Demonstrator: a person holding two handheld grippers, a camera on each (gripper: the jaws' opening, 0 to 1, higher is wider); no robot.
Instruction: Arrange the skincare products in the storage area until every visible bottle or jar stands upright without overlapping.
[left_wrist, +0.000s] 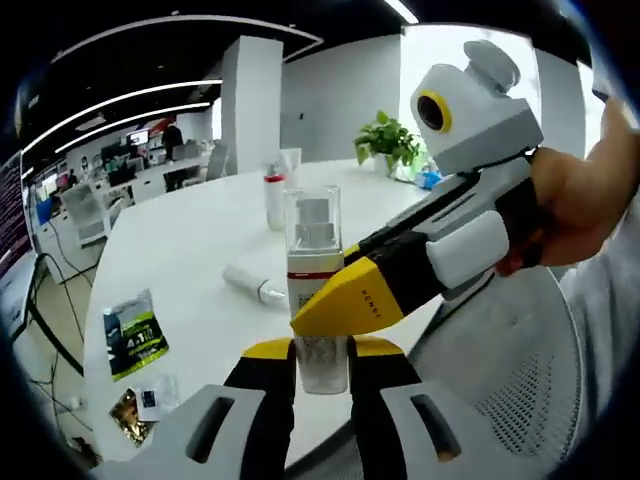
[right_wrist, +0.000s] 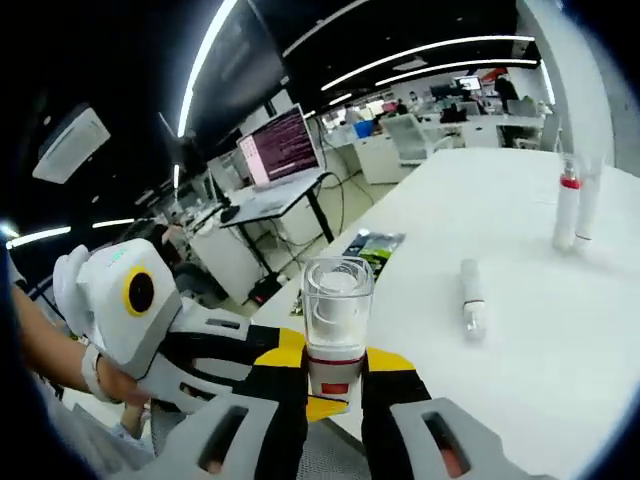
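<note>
A clear pump bottle (left_wrist: 314, 235) with a white pump and a red band stands upright between the yellow-tipped jaws of my left gripper (left_wrist: 322, 352), which is shut on its base. My right gripper (left_wrist: 345, 298) comes in from the right, its yellow tip lying across the red band. In the right gripper view the same bottle (right_wrist: 336, 305) sits between my right gripper's (right_wrist: 337, 358) jaws, shut on it, with the left gripper (right_wrist: 320, 405) just below. A white tube (left_wrist: 255, 285) (right_wrist: 472, 305) lies on its side on the white table (left_wrist: 200, 250). Two slim bottles (left_wrist: 274, 195) (right_wrist: 567, 210) stand upright farther off.
A green packet (left_wrist: 133, 332) (right_wrist: 372, 245) and small sachets (left_wrist: 140, 405) lie near the table's edge. A potted plant (left_wrist: 388, 140) stands at the far side. A white mesh chair (left_wrist: 520, 380) is close beside the table. A person's hand (left_wrist: 570, 195) holds the right gripper.
</note>
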